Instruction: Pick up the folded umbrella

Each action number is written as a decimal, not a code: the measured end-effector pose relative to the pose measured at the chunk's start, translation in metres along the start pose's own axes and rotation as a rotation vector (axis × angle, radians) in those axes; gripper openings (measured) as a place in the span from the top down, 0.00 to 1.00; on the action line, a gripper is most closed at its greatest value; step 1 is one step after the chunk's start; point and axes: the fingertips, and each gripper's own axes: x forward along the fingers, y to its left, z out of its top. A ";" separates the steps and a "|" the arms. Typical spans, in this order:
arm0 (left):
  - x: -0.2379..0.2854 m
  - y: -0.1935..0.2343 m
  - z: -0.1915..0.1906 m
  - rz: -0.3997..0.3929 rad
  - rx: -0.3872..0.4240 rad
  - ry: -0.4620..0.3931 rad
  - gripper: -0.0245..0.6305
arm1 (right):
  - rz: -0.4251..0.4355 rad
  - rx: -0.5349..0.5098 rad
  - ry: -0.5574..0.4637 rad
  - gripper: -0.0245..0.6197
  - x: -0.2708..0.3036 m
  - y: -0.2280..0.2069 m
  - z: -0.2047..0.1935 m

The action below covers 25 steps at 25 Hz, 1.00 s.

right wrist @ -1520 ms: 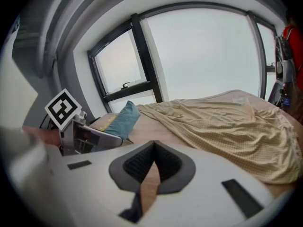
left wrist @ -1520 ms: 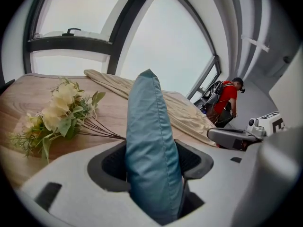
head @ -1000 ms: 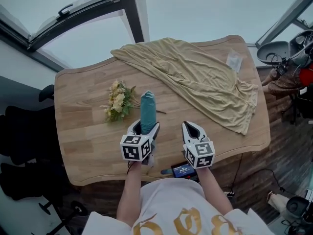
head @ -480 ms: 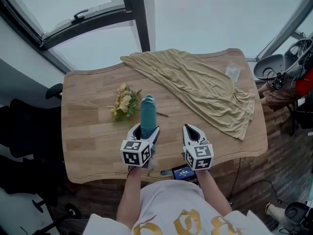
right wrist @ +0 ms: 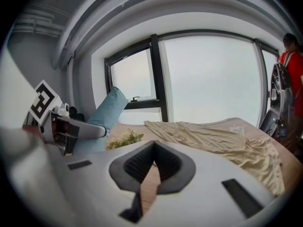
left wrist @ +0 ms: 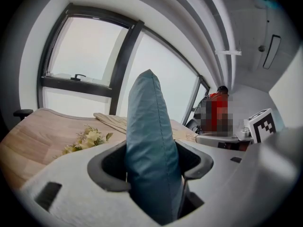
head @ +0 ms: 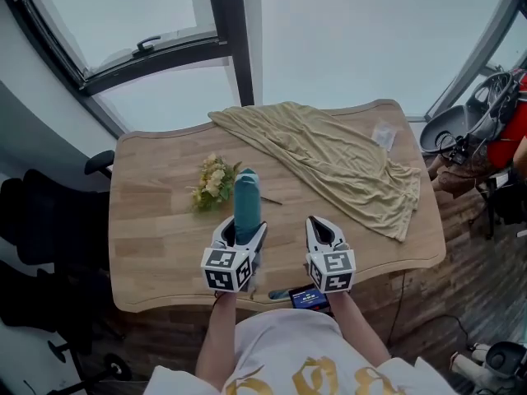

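Note:
The folded umbrella [head: 246, 204] in its teal sleeve stands up out of my left gripper [head: 240, 235], which is shut on it and holds it off the wooden table [head: 156, 220]. In the left gripper view the umbrella [left wrist: 149, 141] fills the gap between the jaws and points up and away. My right gripper [head: 322, 233] is level with the left one, to its right, shut with nothing in it. From the right gripper view the umbrella [right wrist: 102, 119] leans at the left, and the right gripper [right wrist: 152, 164] has its jaw tips together.
A bunch of pale yellow flowers [head: 213, 183] lies just beyond the umbrella. A tan cloth [head: 329, 159] drapes over the table's far right half, with a small clear packet [head: 384, 137] near its far edge. A person in red [right wrist: 289, 74] stands at the right.
The head view has lifted and tilted, so the table sits lower in the picture. Both grippers keep their places relative to each other, the umbrella still held in the left one.

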 end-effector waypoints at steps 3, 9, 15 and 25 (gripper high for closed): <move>-0.011 -0.005 0.007 0.002 0.015 -0.036 0.50 | -0.005 -0.017 -0.026 0.95 -0.008 0.002 0.010; -0.039 -0.008 0.032 0.013 0.033 -0.132 0.50 | -0.028 -0.038 -0.083 0.95 -0.027 0.002 0.031; -0.068 -0.012 0.056 0.026 0.050 -0.246 0.50 | -0.026 -0.035 -0.139 0.95 -0.048 0.012 0.049; -0.090 -0.027 0.063 0.038 0.079 -0.310 0.50 | 0.007 -0.054 -0.198 0.95 -0.068 0.025 0.060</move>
